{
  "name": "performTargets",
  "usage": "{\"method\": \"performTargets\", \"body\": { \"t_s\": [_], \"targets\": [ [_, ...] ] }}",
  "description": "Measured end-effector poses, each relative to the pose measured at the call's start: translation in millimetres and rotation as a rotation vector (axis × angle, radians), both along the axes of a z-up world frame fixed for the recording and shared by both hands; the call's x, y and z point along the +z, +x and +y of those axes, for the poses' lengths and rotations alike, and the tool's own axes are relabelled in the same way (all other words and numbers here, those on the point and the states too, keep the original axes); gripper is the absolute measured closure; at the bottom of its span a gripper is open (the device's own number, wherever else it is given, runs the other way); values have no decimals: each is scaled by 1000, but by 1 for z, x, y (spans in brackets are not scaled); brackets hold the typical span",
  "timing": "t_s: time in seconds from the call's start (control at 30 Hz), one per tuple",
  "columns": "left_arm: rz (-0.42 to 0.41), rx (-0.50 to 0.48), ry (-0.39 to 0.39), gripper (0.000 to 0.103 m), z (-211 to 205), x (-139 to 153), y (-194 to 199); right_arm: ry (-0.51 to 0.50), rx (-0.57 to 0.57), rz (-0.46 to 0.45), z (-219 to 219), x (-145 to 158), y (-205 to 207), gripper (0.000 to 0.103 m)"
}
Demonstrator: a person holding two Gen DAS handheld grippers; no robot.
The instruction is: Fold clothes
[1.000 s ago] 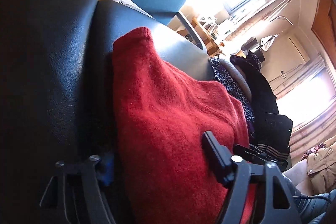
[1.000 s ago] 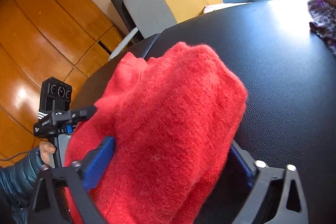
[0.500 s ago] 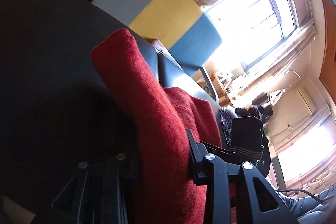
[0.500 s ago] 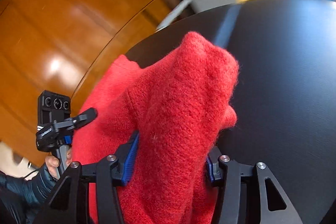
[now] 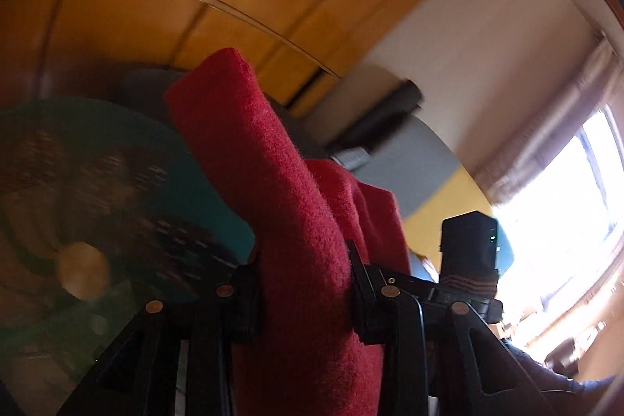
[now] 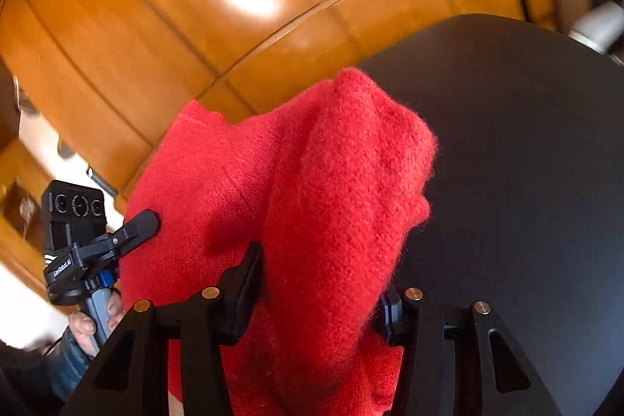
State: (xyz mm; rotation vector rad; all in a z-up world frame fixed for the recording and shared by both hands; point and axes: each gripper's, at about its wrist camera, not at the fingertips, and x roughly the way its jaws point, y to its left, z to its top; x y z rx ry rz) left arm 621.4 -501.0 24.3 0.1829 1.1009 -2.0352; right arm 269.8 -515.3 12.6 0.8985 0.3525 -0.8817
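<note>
Red sweater [image 5: 296, 228], bunched and lifted, is clamped between the jaws of both the left gripper [image 5: 302, 295] and the right gripper [image 6: 318, 295]. Only the left wrist view shows a teal rug [image 5: 128, 189] at nine o'clock and a bright window [image 5: 577, 201] at three o'clock. Only the right wrist view shows the black leather seat [image 6: 526, 162] at two o'clock and the person's left hand [image 6: 91, 326] at eight o'clock.

The fuzzy red knitted sweater [image 6: 312, 221] is running off the bottom edge in both wrist views; its lower part is going unseen. It is covering the inner pads of the black right gripper [image 6: 318, 295] and black left gripper [image 5: 302, 293]. Motion blur is smearing the round teal patterned surface [image 5: 97, 189]; identity unclear.
</note>
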Motion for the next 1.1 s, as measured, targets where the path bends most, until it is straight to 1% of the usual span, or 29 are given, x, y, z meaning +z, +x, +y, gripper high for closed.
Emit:
{"method": "performTargets", "body": {
  "t_s": [0.1,0.17,0.2,0.27,0.3,0.37,0.4,0.47,0.5,0.57,0.6,0.67,0.7,0.73,0.8,0.83,0.87,0.93,1.03,1.1],
  "targets": [
    [-60,72,67,69,-21,-28,14,49,22,52,-42,-16,27,53],
    [-100,117,133,69,-32,-50,18,94,7,61,-70,-30,30,51],
    [-108,135,162,69,-33,-59,19,103,-4,65,-74,-33,29,45],
    [-116,154,186,66,-34,-69,22,109,-30,73,-75,-36,26,43],
    [-125,163,180,63,-33,-67,22,113,-42,78,-76,-38,25,43],
    [-148,183,157,60,-30,-60,20,42,-60,145,-67,-25,21,43],
    [-159,192,145,57,-28,-57,20,-5,-63,175,-61,-14,19,43],
    [-181,211,122,56,-25,-50,18,-101,-44,207,-41,14,20,43],
    [-192,221,111,55,-23,-47,17,-146,-10,210,-30,27,23,43],
    [-214,240,88,53,-20,-40,16,-206,105,222,-13,40,40,43],
    [-225,250,76,48,-19,-37,15,-233,165,229,-4,45,50,44],
    [-248,269,53,46,-15,-30,13,-235,268,258,-1,38,78,46],
    [-259,278,42,46,-14,-27,12,-220,293,292,-2,29,85,48],
    [-249,266,70,46,-18,-33,7,-200,306,333,-2,18,89,48],
    [-217,228,149,46,-30,-52,-5,-150,286,420,-12,-9,91,50],
    [-221,233,185,46,-34,-62,-11,-124,272,463,-18,-23,92,50],
    [-249,253,188,46,-36,-70,-17,-117,257,464,-18,-32,85,50],
    [-316,285,139,46,-32,-73,-29,-107,215,410,-24,-37,77,50],
    [-380,331,118,44,-38,-76,-37,-102,169,397,-29,-40,80,48],
    [-395,354,120,44,-44,-77,-38,-92,140,379,-29,-41,85,47]
  ]
}}
